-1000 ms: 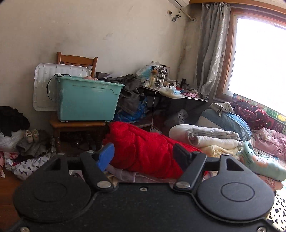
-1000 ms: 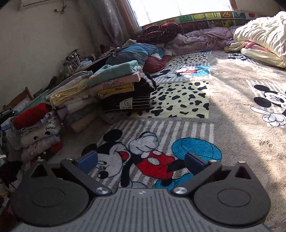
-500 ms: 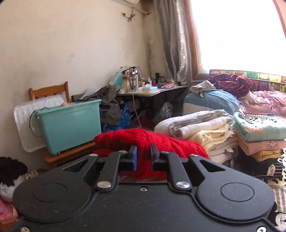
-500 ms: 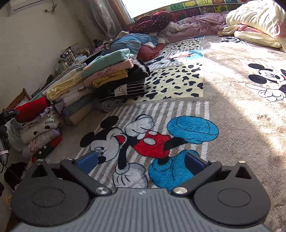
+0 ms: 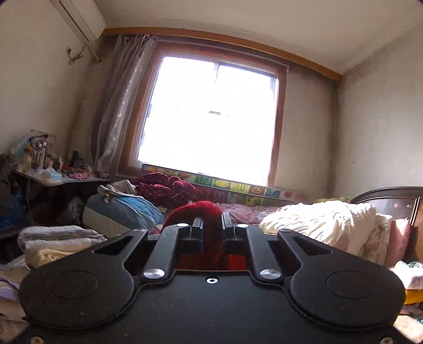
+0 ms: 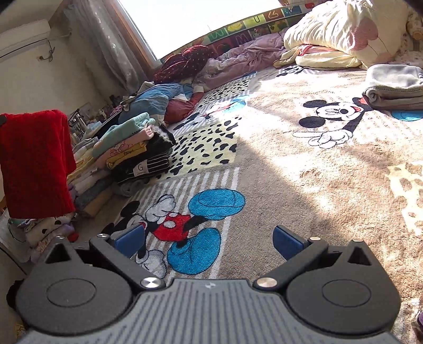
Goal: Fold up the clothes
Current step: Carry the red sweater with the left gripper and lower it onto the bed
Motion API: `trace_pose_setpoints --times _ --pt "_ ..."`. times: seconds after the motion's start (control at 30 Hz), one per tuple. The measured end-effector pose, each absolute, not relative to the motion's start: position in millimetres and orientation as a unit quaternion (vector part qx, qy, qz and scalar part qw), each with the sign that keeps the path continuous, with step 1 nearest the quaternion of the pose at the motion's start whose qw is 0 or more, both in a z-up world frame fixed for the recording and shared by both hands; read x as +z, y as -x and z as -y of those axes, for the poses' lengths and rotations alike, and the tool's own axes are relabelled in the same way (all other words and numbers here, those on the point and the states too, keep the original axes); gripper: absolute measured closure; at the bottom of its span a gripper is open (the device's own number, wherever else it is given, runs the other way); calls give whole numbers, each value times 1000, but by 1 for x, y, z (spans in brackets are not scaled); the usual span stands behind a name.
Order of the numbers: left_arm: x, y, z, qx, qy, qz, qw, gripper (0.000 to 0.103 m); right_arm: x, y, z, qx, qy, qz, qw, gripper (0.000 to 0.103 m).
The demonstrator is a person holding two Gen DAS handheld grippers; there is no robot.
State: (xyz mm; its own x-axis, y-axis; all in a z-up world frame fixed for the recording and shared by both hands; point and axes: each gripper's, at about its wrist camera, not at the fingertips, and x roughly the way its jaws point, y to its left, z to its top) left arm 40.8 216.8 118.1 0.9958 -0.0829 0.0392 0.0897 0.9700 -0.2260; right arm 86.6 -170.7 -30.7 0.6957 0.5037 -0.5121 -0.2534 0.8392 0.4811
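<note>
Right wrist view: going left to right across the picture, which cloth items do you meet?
Red garment hanging at the left edge → stack of folded clothes → dark red dotted blanket → pale yellow quilt → folded grey item.

Red garment (image 6: pixel 37 161) fuzzy knit; blanket (image 6: pixel 304 185) coarse plush; right claw (image 6: pixel 208 242) matt plastic.

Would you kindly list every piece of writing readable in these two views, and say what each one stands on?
"G": white tag on the black striped garment in the folded stack; the smaller print under it is too blurred to read.
"U": yellow tile of the alphabet mat below the window; its other letters are too blurred to be sure of.
"U": the same mat's yellow tile in the right wrist view.
</note>
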Motion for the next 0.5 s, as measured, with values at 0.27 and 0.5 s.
trace_pose_setpoints --times 0.27,0.5 --pt "19 -100 -84 -137 126 -177 966 92 -32 -63 252 144 -223 -304 915 1" --pt "-66 -103 -65 -25 25 -349 937 38 -42 -52 280 127 -231 -303 916 1"
